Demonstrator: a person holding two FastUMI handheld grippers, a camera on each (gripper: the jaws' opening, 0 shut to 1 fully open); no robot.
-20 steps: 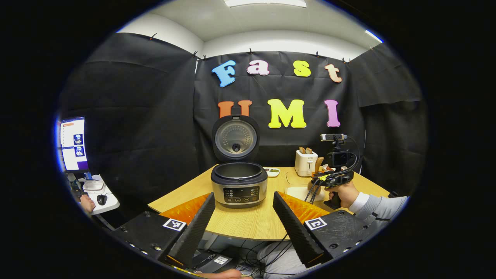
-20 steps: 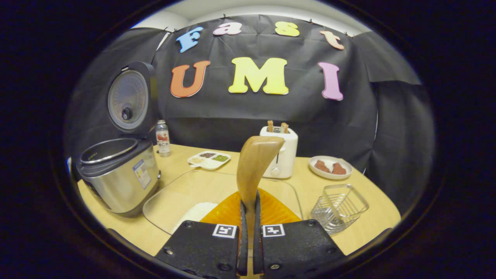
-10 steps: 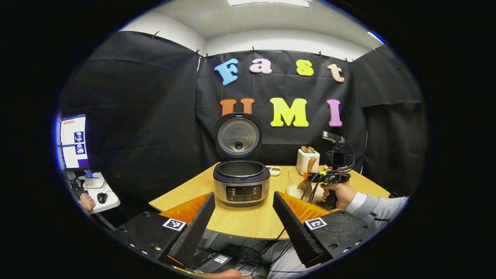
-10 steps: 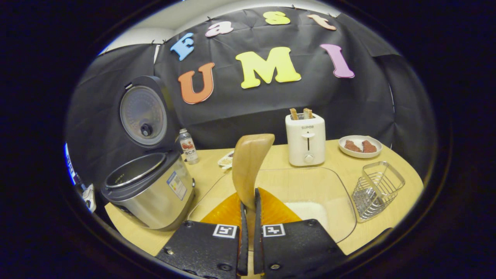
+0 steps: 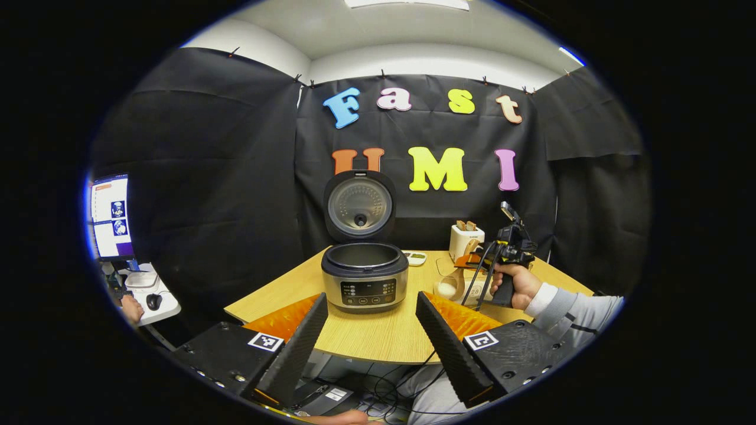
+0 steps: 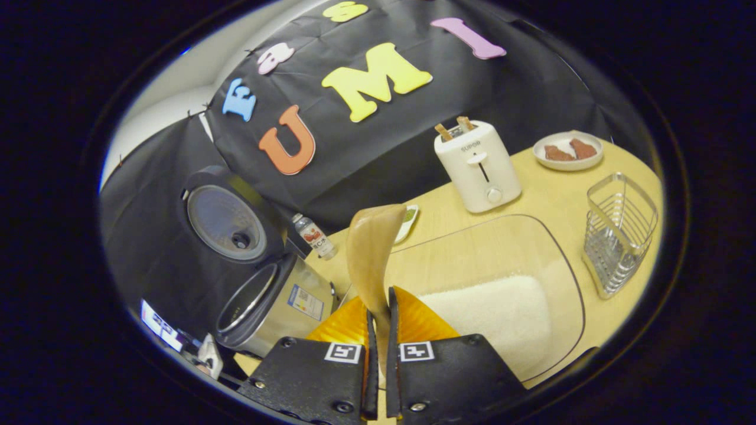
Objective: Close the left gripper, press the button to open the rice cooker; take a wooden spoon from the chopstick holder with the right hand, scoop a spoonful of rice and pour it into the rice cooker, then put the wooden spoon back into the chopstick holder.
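Left tongs [image 5: 371, 330] gape wide before the open-lidded rice cooker [image 5: 364, 276].

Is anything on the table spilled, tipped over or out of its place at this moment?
Nothing stands out. The rice cooker stands upright with its lid raised, the rice lies inside the clear tray, and the toaster and wire holder stand upright. The right gripper grips the wooden spoon.

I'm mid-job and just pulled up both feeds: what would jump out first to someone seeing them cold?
The wooden spoon stands out first, clamped upright in the right gripper above a clear tray holding a heap of white rice. Next is the rice cooker at the table's middle in the left gripper view, lid up and pot exposed. The left gripper is open in front of it.
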